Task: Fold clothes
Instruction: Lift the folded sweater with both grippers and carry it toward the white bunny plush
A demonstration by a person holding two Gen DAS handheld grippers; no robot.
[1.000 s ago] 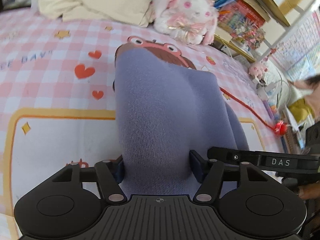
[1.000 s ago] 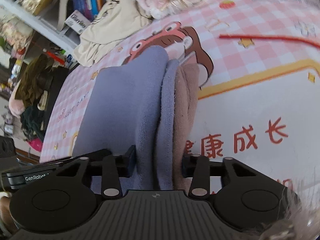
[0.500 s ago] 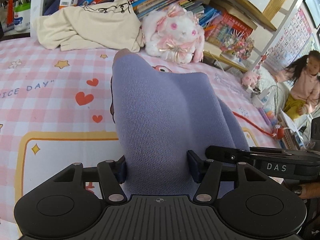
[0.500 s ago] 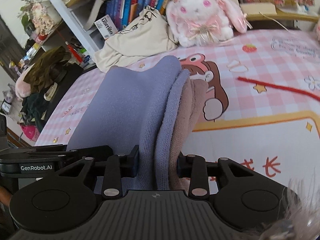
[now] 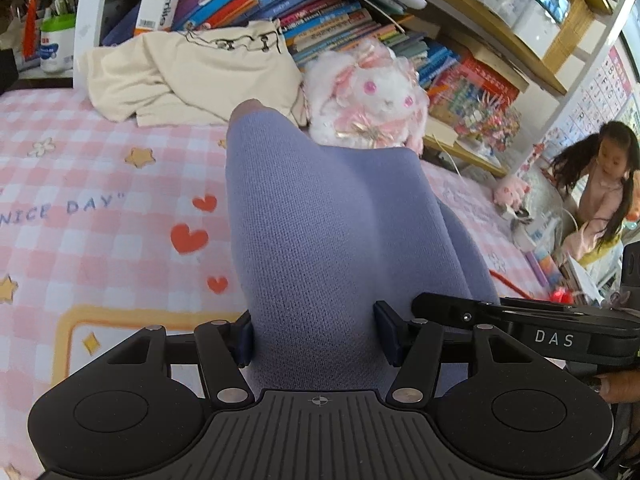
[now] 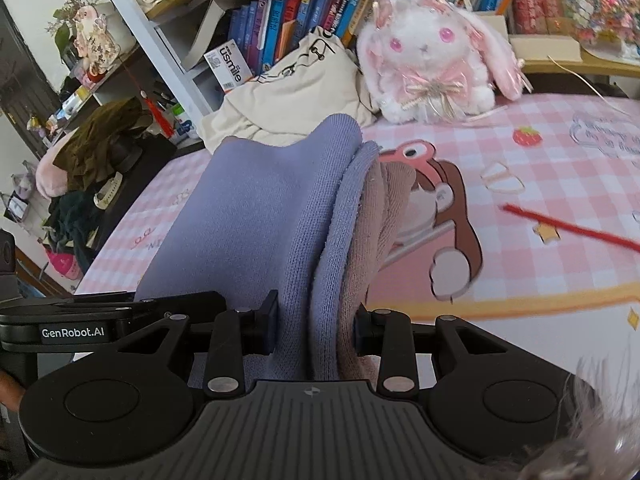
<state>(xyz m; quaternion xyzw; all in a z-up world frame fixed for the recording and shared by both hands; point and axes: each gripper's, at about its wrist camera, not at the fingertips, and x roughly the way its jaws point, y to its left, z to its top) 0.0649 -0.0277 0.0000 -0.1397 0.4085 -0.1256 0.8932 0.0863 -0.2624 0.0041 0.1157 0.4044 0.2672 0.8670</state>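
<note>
Right, both tools were clamped on the same folded garment. My left tool (image 5: 314, 336) held a thick wad of the lavender knit (image 5: 332, 232), jaws fairly wide, pads pressed into the cloth on both sides. My right tool (image 6: 314, 328) gripped narrower, on a layered edge: two lavender folds plus a fuzzy pinkish-brown lining (image 6: 372, 240) bunched against the right pad. The knit was fine-ribbed & soft, draping forward from each tool in a rounded hump, lifted off the checked bedspread (image 5: 100, 220), which was smooth pink-and-white cloth w/ hearts, stars & a cartoon print.

Behind it lay a crumpled cream garment (image 5: 192, 76) & a fluffy white-pink plush rabbit (image 5: 368, 96), both against a shelf of glossy books (image 5: 280, 12). A thin red cord (image 6: 572, 226) lay on the spread, right of the garment.

Vs a sec ago: both tools had come up & tipped back, so the shelf, books & rabbit filled much more of each view and less bedspread showed. The right view had rolled back closer to level. Grip on the knit looked unchanged on both sides. A child (image 5: 604, 192) at far right, only a blur before, was now plain.
</note>
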